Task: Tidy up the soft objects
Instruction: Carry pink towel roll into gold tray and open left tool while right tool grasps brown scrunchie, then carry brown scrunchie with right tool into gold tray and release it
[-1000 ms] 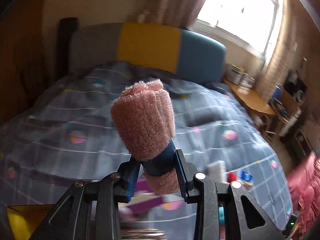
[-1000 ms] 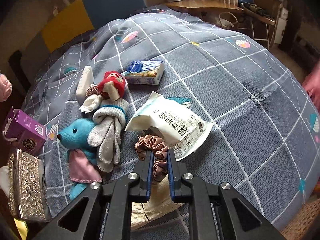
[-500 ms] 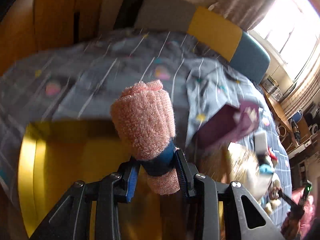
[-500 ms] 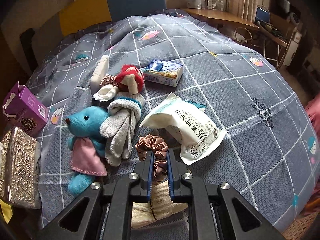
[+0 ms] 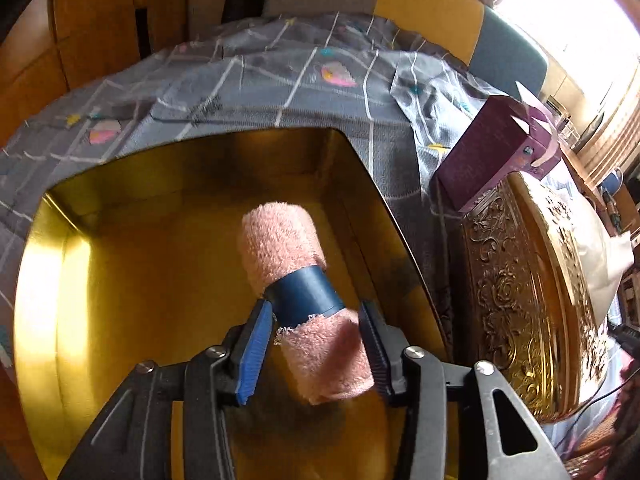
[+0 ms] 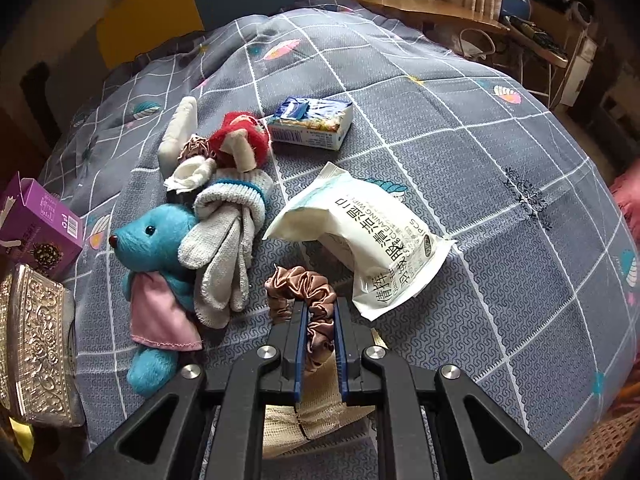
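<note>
Two grippers going here. Left gripper (image 5: 316,344) has its jaws opening, and the rolled pink towel (image 5: 298,292) with a dark blue band sits between them. There's a visible gap on the left pad; on the right side the towel's edge runs so close to the pad I can't tell if it touches. The roll points straight ahead of the jaws, inside the gold tin (image 5: 132,280). Whether its far end rests on the tin floor is hard to say, and the tin's near edge is cut off by the gripper body. Right of the jaws stands an embossed gold lid (image 5: 520,300), with a purple box (image 5: 492,152) beyond it.

Right gripper (image 6: 320,344) is clenched on the brown satin scrunchie (image 6: 304,292); the loop's lower part is squeezed between the pads, the rest bulges out ahead. Something beige and mesh-like lies under the jaws, mostly hidden. Ahead-left lie a blue plush mouse (image 6: 156,248) and grey knit gloves (image 6: 224,248); ahead-right, a white wipes pack (image 6: 368,240). Further ahead a tissue pack (image 6: 312,124) on the grey quilt (image 6: 500,200).
</note>
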Motion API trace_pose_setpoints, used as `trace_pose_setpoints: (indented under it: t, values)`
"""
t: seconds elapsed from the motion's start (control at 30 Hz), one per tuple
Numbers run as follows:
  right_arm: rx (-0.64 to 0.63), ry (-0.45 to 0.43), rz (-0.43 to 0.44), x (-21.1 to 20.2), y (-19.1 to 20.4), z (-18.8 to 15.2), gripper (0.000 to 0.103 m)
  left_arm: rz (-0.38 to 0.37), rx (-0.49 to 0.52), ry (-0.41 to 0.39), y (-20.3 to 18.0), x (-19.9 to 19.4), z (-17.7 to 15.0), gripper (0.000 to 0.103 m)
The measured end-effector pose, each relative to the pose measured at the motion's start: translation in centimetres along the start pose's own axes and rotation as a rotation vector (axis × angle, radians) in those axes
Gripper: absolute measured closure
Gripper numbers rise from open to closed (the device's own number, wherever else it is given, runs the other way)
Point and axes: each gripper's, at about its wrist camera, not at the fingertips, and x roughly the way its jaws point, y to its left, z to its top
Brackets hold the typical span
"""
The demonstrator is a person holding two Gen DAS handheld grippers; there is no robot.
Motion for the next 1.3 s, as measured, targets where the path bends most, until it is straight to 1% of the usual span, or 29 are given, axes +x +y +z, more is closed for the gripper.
trace_pose_setpoints:
  t: [0.1,0.23,0.3,0.5,0.6,0.67,0.73,0.8,0.9,1.0,1.07,1.13,1.2,1.3]
  values:
    - [-0.014,0.009,0.018,0.2,0.3,0.0,0.091,0.026,0.020,-0.035,-0.2,-0.5,0.0,0.051]
    - [-0.016,-0.027,0.059,-0.6,0.5,0.0,0.093,0.049,0.007,-0.071,0.1,-1.7,-0.7,0.050]
    - [-0.030,-0.059,0.073,-1.2,0.8,-0.1,0.093,0.051,0.004,-0.087,0.2,-2.4,-1.2,0.050]
    - [-0.081,-0.091,0.041,-1.9,2.1,-0.1,0.093,0.073,0.011,-0.123,0.4,-4.2,-2.8,0.050]
    - [-0.079,-0.097,0.035,-2.5,3.1,1.0,0.093,0.077,0.021,-0.122,0.3,-4.9,-3.7,0.050]
    - [-0.088,-0.106,0.052,-3.1,4.3,2.3,0.093,0.086,0.035,-0.125,0.1,-5.3,-4.4,0.050]
    - [-0.119,-0.123,0.063,-4.0,6.5,3.8,0.093,0.087,0.041,-0.128,0.0,-5.7,-4.9,0.050]
    - [-0.148,-0.140,0.094,-4.8,9.1,5.3,0.093,0.077,0.042,-0.128,-0.1,-6.0,-5.3,0.050]
    - [-0.200,-0.162,0.153,-5.9,14.1,7.0,0.093,0.070,0.044,-0.128,-0.2,-6.6,-5.8,0.050]
    - [-0.274,-0.188,0.238,-7.4,20.2,7.8,0.093,0.072,0.048,-0.139,-0.3,-7.3,-6.2,0.050]
    - [-0.333,-0.202,0.315,-8.7,24.4,7.5,0.093,0.075,0.049,-0.146,-0.2,-7.7,-6.4,0.050]
    - [-0.405,-0.209,0.407,-10.1,28.5,6.4,0.093,0.080,0.049,-0.156,-0.1,-8.1,-6.4,0.050]
    - [-0.487,-0.199,0.486,-11.1,32.2,4.8,0.093,0.093,0.053,-0.167,0.0,-8.5,-6.5,0.050]
    - [-0.618,-0.158,0.588,-11.8,36.7,1.0,0.093,0.100,0.049,-0.181,0.3,-9.0,-6.6,0.050]
